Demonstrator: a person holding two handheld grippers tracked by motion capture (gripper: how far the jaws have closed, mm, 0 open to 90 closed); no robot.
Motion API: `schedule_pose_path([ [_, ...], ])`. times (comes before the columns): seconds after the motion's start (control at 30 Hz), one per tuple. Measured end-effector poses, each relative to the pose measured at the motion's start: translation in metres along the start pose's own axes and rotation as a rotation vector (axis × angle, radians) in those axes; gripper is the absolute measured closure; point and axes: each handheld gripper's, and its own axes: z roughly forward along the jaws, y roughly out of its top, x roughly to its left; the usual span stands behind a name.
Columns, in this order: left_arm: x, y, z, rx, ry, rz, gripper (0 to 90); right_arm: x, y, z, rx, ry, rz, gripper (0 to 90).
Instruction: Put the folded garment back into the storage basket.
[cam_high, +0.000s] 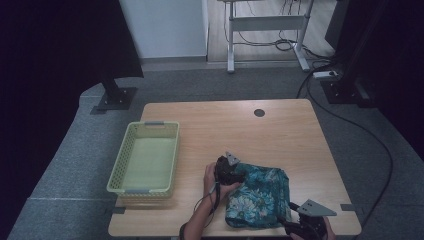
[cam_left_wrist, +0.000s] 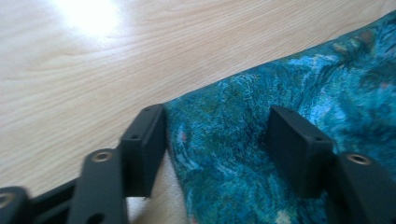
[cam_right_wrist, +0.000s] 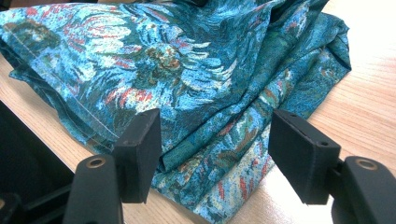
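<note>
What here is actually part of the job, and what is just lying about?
In use:
- blue flowered cloth
- left gripper, open over the cloth's edge
- right gripper, open at its corner
- perhaps the yellow basket

Lying about:
- white desk frame
- floor cables

Light wood table (cam_high: 280, 135) on grey carpet (cam_high: 60, 165), which gives way to pale wood flooring farther back. A white desk frame (cam_high: 265, 25) stands there with cables (cam_high: 285, 45) tangled underneath. White wall panel (cam_high: 165, 27), dark sides, dim lighting overall.
</note>
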Motion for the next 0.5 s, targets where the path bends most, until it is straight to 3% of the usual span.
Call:
schedule_pose_path([
  [0.23, -0.0006, -0.0001, -0.0006, -0.008, -0.031, 0.013, 60.1, 0.0002, -0.0001, 0.0005, 0.003, 0.0, -0.001, 34.4],
  [0.5, -0.0019, 0.0, -0.0004, -0.013, -0.071, 0.016, 74.7, -0.0001, -0.0002, 0.0009, 0.007, -0.001, -0.002, 34.4],
])
